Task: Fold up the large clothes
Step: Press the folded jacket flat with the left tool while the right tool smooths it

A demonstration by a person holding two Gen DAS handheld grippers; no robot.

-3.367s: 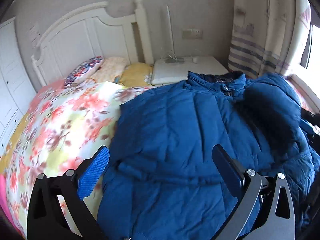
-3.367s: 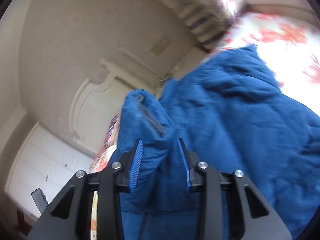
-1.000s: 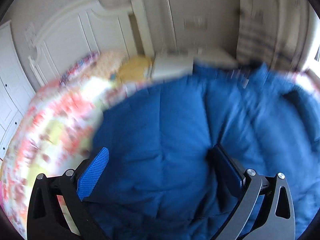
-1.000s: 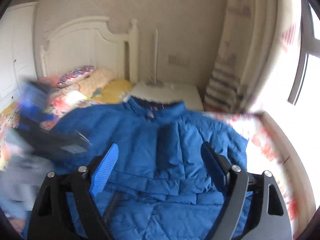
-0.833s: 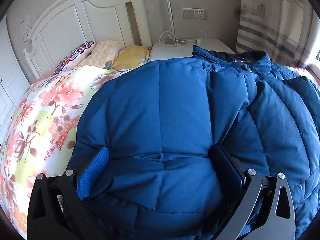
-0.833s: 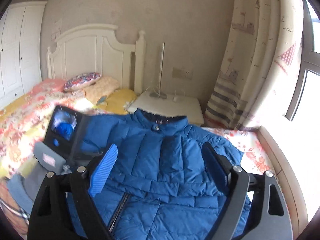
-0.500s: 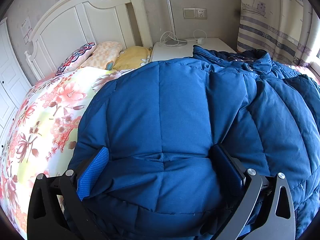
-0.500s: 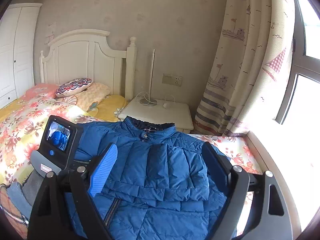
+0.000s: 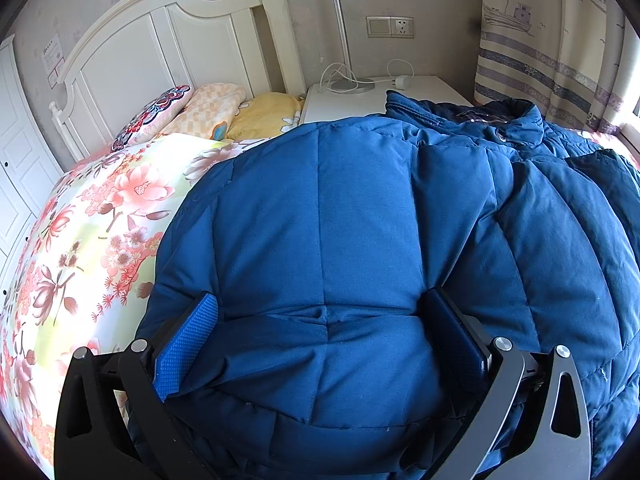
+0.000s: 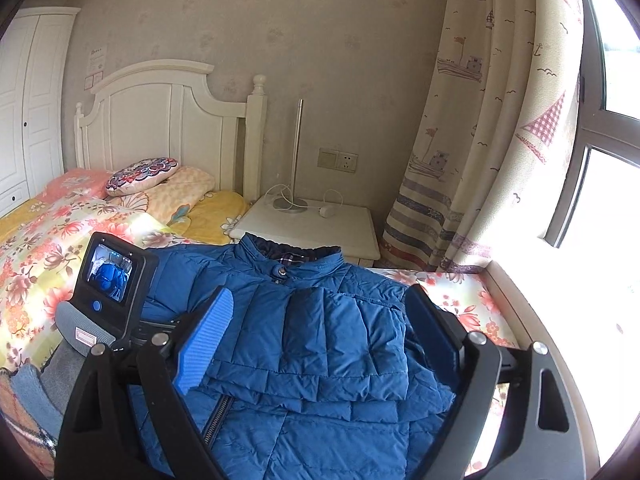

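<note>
1. Two grippers are in your hands. Your left gripper (image 9: 320,332) has its jaws spread wide, and a thick puffed fold of the blue down jacket (image 9: 360,220) bulges between the two pads. The blue ribbed pad (image 9: 186,346) lies against the fabric on one side, and the dark pad (image 9: 452,332) is sunk into a crease on the other side. Whether they really press on the fold or only rest beside it, I cannot tell.

2. Your right gripper (image 10: 320,334) is wide open and holds nothing. It hangs above the jacket (image 10: 320,340), apart from it, and its pads stand clear of the cloth.

3. From the right wrist view, the jacket lies on the bed with its collar (image 10: 292,258) toward the nightstand (image 10: 312,224). One quilted part is folded over the chest, and the zipper (image 10: 216,416) shows below this fold.

4. Beside the jacket, your left gripper's body with its small screen (image 10: 110,268) is visible low on the bed.

5. Under the jacket is the floral bedspread (image 9: 100,220). Further away are the pillows (image 9: 192,110) against the white headboard (image 9: 160,48).

6. On the nightstand stands a thin lamp pole (image 10: 297,152) with white cables near its base. Behind it is a wall socket (image 10: 338,160), and the curtain (image 10: 500,120) hangs beside the window.
</note>
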